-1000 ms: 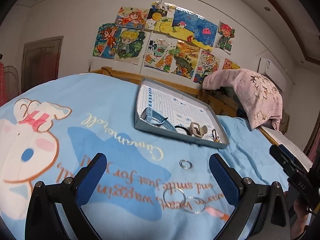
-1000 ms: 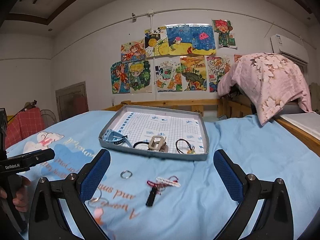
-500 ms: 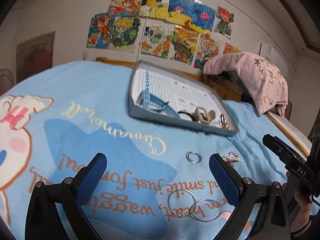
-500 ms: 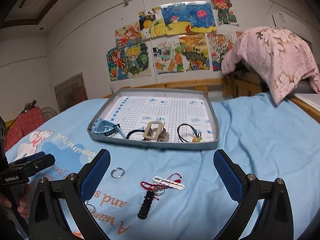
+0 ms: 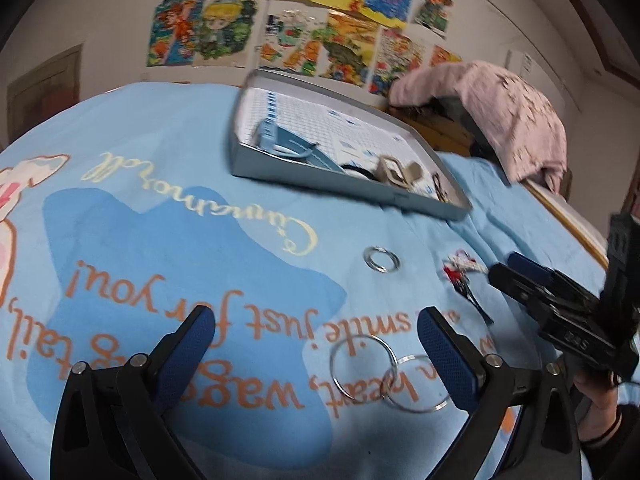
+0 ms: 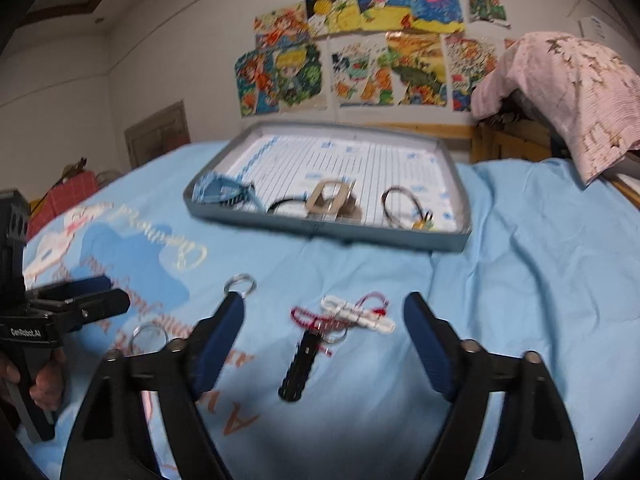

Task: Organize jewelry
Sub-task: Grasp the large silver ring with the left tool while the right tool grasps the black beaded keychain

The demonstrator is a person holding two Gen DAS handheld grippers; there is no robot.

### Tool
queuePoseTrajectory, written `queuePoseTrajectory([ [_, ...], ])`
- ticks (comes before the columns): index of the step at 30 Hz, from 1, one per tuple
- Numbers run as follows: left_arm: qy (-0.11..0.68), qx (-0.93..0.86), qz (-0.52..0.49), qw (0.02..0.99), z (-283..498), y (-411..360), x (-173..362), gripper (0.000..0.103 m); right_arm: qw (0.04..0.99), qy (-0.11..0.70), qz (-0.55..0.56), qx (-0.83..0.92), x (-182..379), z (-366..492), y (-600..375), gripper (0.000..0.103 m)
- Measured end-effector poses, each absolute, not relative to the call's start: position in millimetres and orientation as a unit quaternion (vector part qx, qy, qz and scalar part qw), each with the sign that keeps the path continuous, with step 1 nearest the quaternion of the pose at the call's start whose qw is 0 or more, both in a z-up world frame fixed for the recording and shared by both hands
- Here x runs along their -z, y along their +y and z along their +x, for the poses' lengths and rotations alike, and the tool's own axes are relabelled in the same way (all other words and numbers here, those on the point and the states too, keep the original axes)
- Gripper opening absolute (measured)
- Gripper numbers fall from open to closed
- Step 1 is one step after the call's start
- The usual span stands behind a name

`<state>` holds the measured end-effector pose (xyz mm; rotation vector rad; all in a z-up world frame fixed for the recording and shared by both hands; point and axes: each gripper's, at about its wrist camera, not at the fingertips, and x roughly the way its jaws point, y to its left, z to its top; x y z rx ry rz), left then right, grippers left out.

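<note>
Left tool (image 5: 316, 336): fingers spread wide, holding nothing, low over the blue bedsheet (image 5: 168, 240) above two large overlapping rings (image 5: 386, 376).
Right tool (image 6: 324, 334): fingers spread, empty, straddling the red-corded charm with its black tassel (image 6: 320, 340).
Small ring (image 6: 240, 283): loose on the bedsheet, just beside the right tool's left finger.
Tray (image 6: 460, 236): grey, toward the far edge of the bed, already holding a blue strap (image 6: 218, 192), a beige buckle (image 6: 330, 200) and a dark hair tie (image 6: 400, 200).
Task state: rings and charm not yet in the tray.
Risk: thin rings lie flat on soft cloth, so closing fingers may pinch fabric or slide over them.
Risk: overlapping rings may lift together and one drop.
Risk: the charm's cord could snag or dangle.
</note>
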<state>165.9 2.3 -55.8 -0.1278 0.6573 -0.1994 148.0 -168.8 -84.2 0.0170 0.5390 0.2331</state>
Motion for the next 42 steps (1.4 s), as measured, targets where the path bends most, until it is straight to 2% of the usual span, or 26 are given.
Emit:
queuePoseTrajectory([
  [2, 0.331, 0.110, -0.049, 0.936, 165, -3, 59, 0.088, 0.952, 0.280, 0.010, -0.123, 89, 151, -169, 0.055],
  [4, 0.339, 0.122, -0.041, 0.932, 164, -6, 61, 0.080, 0.947, 0.291, 0.013, -0.133, 92, 153, -170, 0.048],
  [6, 0.347, 0.134, -0.035, 0.928, 163, -8, 63, 0.072, 0.943, 0.301, 0.012, -0.144, 95, 153, -168, 0.046],
  [8, 0.356, 0.144, -0.033, 0.923, 163, -8, 66, 0.061, 0.939, 0.309, 0.007, -0.153, 99, 152, -165, 0.038],
  [13, 0.386, 0.155, -0.020, 0.909, 166, -14, 75, 0.045, 0.926, 0.341, 0.001, -0.165, 108, 156, -158, 0.036],
  [18, 0.401, 0.154, -0.016, 0.903, 168, -15, 80, 0.044, 0.916, 0.363, 0.016, -0.172, 115, 160, -160, 0.036],
  [21, 0.405, 0.154, -0.013, 0.901, 167, -16, 82, 0.040, 0.909, 0.375, 0.021, -0.180, 119, 161, -159, 0.035],
  [23, 0.407, 0.154, -0.014, 0.900, 168, -16, 82, 0.029, 0.906, 0.380, 0.023, -0.184, 121, 162, -158, 0.033],
  [29, 0.406, 0.166, -0.039, 0.898, 168, -11, 84, 0.007, 0.902, 0.386, 0.031, -0.191, 122, 162, -156, 0.024],
  [33, 0.397, 0.177, -0.054, 0.899, 167, -8, 82, 0.004, 0.900, 0.390, 0.034, -0.193, 124, 162, -156, 0.019],
  [36, 0.392, 0.187, -0.067, 0.898, 167, -5, 80, 0.004, 0.899, 0.391, 0.036, -0.196, 124, 161, -154, 0.010],
  [42, 0.391, 0.190, -0.082, 0.897, 172, -4, 66, 0.003, 0.909, 0.362, 0.022, -0.205, 112, 151, -149, 0.010],
])
